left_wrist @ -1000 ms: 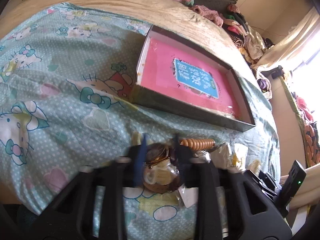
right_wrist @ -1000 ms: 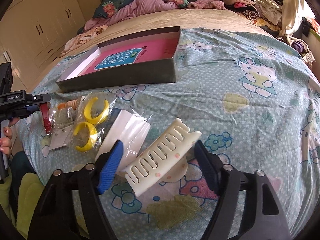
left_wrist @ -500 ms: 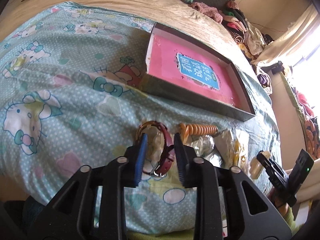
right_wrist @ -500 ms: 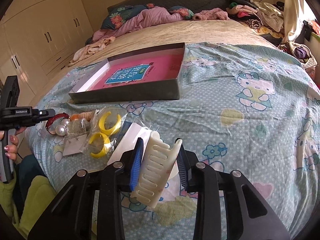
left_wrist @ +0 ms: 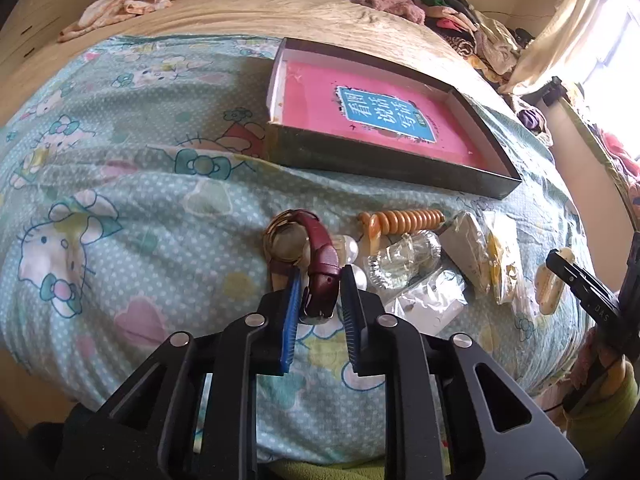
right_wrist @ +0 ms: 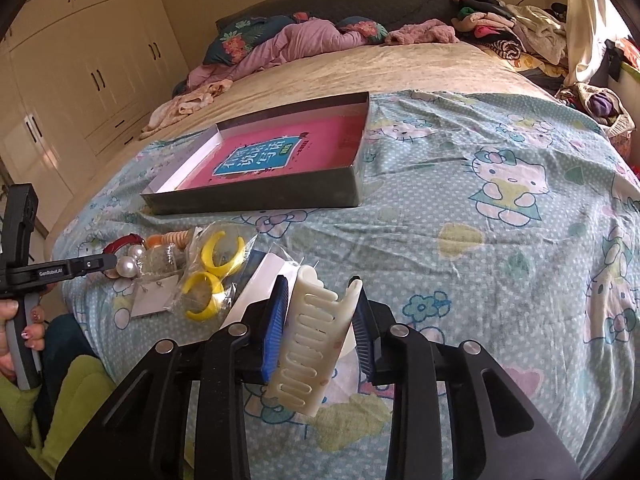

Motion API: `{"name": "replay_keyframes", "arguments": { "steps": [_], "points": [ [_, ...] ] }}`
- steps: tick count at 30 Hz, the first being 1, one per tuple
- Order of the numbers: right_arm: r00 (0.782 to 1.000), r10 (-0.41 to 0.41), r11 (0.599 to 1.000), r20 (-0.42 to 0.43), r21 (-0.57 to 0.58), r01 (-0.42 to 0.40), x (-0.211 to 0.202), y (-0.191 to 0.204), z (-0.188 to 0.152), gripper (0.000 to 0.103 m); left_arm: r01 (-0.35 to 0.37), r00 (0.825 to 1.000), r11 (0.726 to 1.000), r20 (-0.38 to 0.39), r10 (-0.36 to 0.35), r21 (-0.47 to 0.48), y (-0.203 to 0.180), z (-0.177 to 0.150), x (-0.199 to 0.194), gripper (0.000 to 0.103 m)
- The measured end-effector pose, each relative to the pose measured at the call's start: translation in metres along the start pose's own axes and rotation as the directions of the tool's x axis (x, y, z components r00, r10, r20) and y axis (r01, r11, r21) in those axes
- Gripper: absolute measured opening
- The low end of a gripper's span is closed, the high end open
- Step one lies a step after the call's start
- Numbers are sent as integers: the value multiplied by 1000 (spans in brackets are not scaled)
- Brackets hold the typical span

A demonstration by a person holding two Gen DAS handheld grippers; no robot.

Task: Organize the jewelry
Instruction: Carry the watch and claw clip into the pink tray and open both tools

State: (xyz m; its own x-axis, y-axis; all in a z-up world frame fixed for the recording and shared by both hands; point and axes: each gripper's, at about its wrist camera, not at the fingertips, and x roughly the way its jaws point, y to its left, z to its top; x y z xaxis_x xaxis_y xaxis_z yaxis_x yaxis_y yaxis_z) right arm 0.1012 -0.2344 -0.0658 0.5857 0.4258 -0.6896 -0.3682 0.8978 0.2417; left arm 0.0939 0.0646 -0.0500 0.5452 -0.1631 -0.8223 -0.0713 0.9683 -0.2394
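Jewelry: a dark red leather-strapped wristwatch (left_wrist: 320,268), lower centre of frame, is clamped by the strap in the left gripper (left_wrist: 320,296); light and floppy, best held near the buckle. The right gripper (right_wrist: 320,320) pinches a stiff cream plastic claw clip (right_wrist: 316,336). The shallow dark cardboard box (left_wrist: 384,164) lies above.
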Motion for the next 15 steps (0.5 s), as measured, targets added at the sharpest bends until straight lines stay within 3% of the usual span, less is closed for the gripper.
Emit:
{"name": "replay_keyframes", "arguments": {
  "steps": [8,15],
  "points": [
    [999,4,1000,37,-16,-3,-9,2,14,29,16,998,999,64,-18,30,-8,26,-19,9],
    [994,15,998,107,-57,-9,-17,10,47,29,6,993,998,115,-13,60,-18,62,-30,9]
  ]
}}
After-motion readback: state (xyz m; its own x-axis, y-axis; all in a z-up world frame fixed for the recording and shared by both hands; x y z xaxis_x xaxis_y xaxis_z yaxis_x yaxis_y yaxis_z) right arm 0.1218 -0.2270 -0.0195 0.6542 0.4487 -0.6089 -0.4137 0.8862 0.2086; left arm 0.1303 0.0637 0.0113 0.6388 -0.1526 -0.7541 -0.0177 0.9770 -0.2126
